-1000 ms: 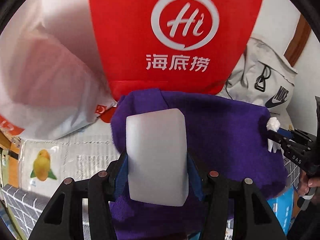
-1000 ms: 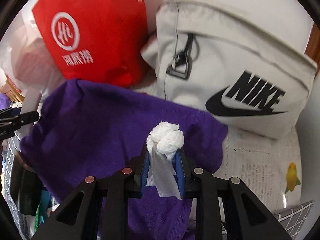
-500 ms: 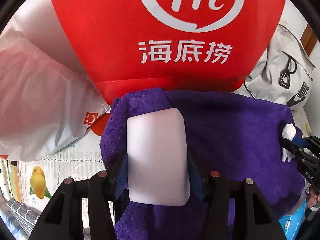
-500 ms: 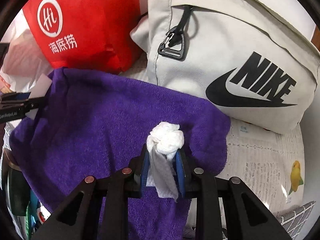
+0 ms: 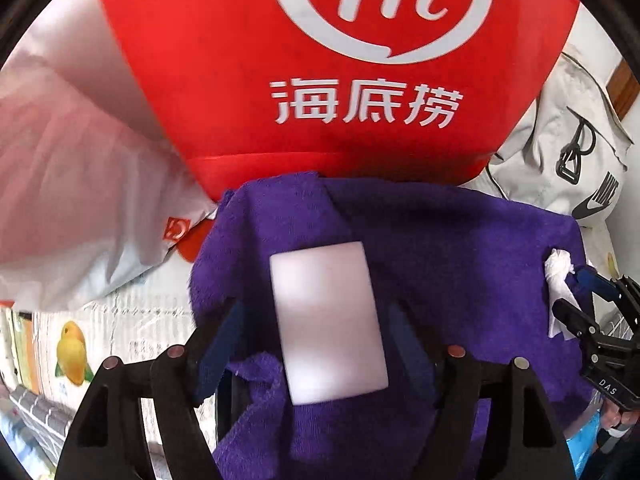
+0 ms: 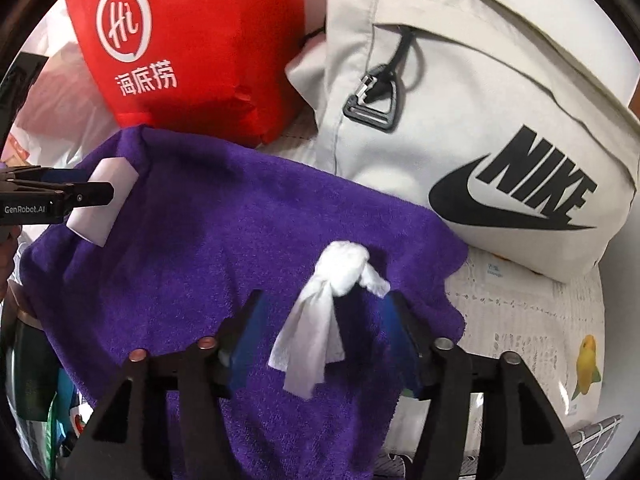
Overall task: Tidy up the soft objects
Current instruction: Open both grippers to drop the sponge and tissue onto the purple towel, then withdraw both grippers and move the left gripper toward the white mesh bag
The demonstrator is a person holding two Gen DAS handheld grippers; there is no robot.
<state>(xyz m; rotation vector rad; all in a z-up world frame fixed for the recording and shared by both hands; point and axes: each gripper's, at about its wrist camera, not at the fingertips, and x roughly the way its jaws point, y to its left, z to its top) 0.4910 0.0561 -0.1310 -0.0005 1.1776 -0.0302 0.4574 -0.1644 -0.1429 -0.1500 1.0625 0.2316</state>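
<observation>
Both tongs [image 5: 316,344] [image 6: 326,332] sprang open — purple towel [image 6: 224,248] lies loose between.

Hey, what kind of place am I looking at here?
Probably a lived-in home corner, cluttered with bags: a red Haidilao shopping bag, a grey Nike bag, and a purple towel over a newspaper-covered surface.

A pale white wall [image 6: 560,8] rises at the back, with a strip of brown wooden trim [image 5: 626,88] at its right edge. The worktop is covered with printed newspaper sheets [image 6: 520,312] showing a yellow fruit picture, under bright, even light.
</observation>
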